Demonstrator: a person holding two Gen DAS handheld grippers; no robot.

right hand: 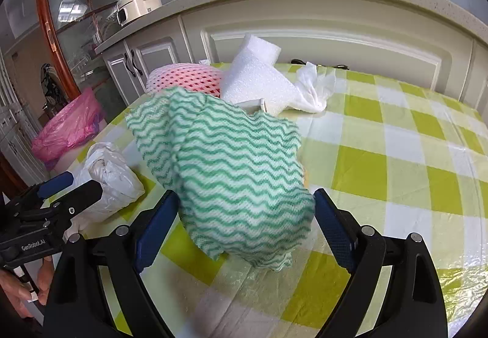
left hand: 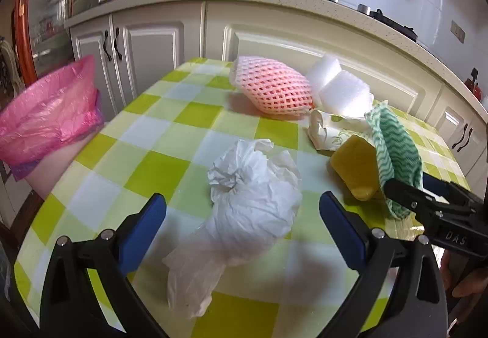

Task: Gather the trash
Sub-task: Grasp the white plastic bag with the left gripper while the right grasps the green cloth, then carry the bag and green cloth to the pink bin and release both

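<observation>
A crumpled white plastic bag [left hand: 253,194] lies on the green-checked table [left hand: 158,130], between the spread blue pads of my left gripper [left hand: 244,213], which is open and not pressing on it. A green wavy cloth [right hand: 238,173] is draped over a yellow sponge [left hand: 357,170]. My right gripper [right hand: 244,206] is open, with the cloth filling the gap between its fingers. A pink-lined bin [left hand: 52,115] stands off the table's left edge. Each gripper shows in the other's view: the right gripper [left hand: 411,185] and the left gripper [right hand: 76,187].
A pink foam net [left hand: 274,88], a white foam sheet [left hand: 338,88], a crumpled wrapper [left hand: 326,127] and a white tissue [right hand: 314,88] lie at the table's far side. White kitchen cabinets and a counter stand close behind. A hand [right hand: 27,292] holds the left gripper.
</observation>
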